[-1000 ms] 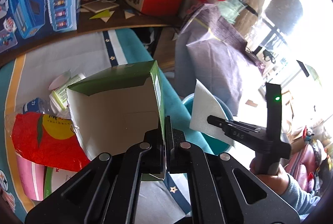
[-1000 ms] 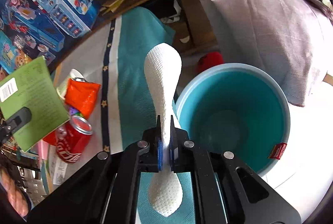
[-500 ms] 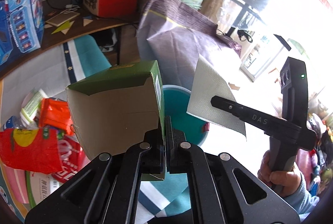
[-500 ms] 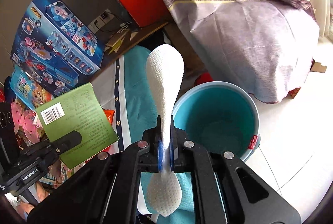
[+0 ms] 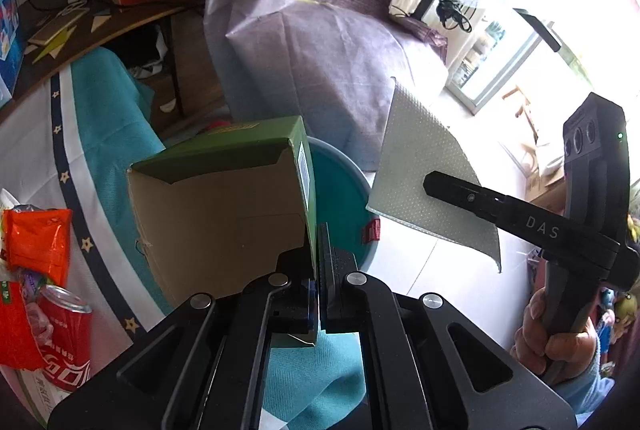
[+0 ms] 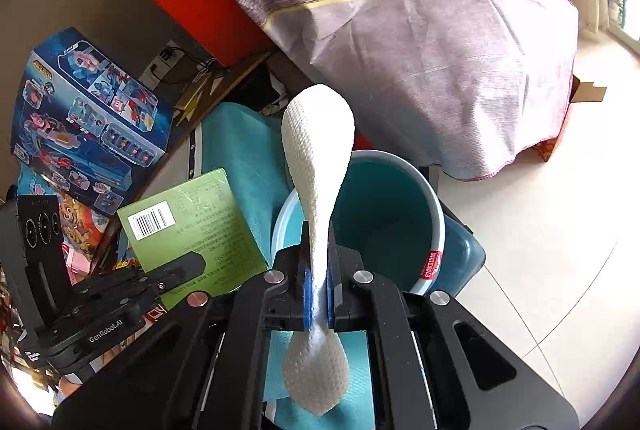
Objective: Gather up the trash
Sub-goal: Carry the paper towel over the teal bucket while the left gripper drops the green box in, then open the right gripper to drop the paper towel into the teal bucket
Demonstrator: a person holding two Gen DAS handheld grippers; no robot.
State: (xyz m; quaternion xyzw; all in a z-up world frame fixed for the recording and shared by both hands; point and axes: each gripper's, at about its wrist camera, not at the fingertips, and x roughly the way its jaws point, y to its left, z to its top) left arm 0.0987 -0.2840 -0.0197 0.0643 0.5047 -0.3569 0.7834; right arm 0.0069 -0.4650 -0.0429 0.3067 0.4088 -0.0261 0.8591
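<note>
Left wrist view: left gripper (image 5: 319,294) fingers pinch one wall of the light, crushable green carton (image 5: 224,206) beside the teal bin (image 5: 352,190); right wrist view: right gripper (image 6: 319,290) fingers clamp the limp white napkin (image 6: 316,158) mid-fold above that bin.

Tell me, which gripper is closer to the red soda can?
Left. The left gripper, clamping the green box, is beside the red soda can on the cloth. The right gripper holds the napkin farther off, beyond the blue bucket.
</note>
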